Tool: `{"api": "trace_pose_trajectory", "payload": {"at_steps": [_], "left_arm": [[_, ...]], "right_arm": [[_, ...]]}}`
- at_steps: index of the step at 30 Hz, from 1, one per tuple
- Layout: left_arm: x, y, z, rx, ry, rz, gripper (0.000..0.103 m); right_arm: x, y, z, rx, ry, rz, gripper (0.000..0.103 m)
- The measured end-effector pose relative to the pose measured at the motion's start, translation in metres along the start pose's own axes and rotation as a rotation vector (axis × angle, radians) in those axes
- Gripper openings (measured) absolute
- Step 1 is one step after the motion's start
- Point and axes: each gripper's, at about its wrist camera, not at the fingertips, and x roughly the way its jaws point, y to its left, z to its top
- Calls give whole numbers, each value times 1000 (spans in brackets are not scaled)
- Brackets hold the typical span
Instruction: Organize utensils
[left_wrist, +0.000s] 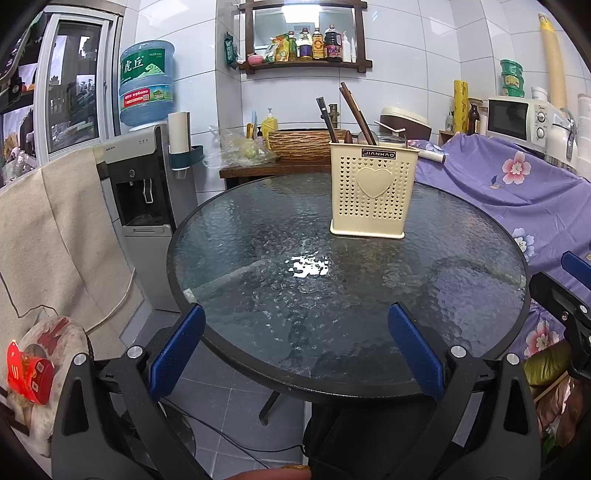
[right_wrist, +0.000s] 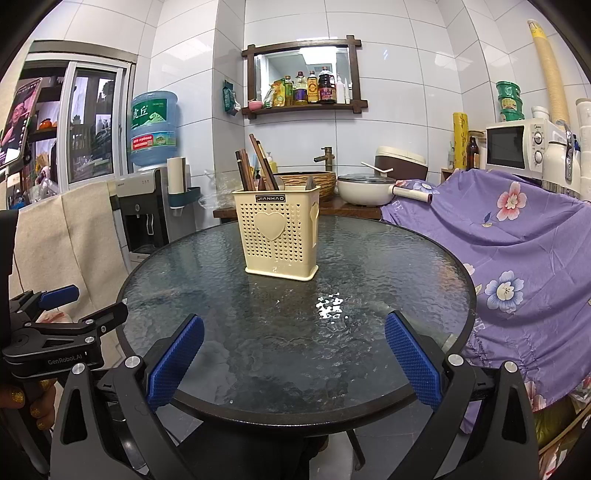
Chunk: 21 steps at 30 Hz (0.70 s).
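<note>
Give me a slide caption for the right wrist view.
Open right gripper faces a cream utensil holder on the round glass table.

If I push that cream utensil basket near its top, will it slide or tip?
The cream utensil basket is tall on a narrow base, so it probably tips. Perforated plastic suggests it is light, and the glass table looks smooth, so a low push likely slides it. The chopsticks may rattle.

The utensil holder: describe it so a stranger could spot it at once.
Find the round glass table in the middle of the kitchen. The utensil holder stands upright on its far half: a cream plastic box, perforated, with a raised heart on the front. Dark wooden chopsticks stick out of its top, and nothing else stands on the glass.
</note>
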Motion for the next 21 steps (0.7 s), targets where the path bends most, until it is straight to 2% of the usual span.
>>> {"api": "trace_pose_trajectory", "payload": {"at_steps": [21], "left_arm": [[0, 1, -4, 2, 4, 1, 97]], "right_arm": [[1, 2, -2, 1, 3, 1, 97]]}}
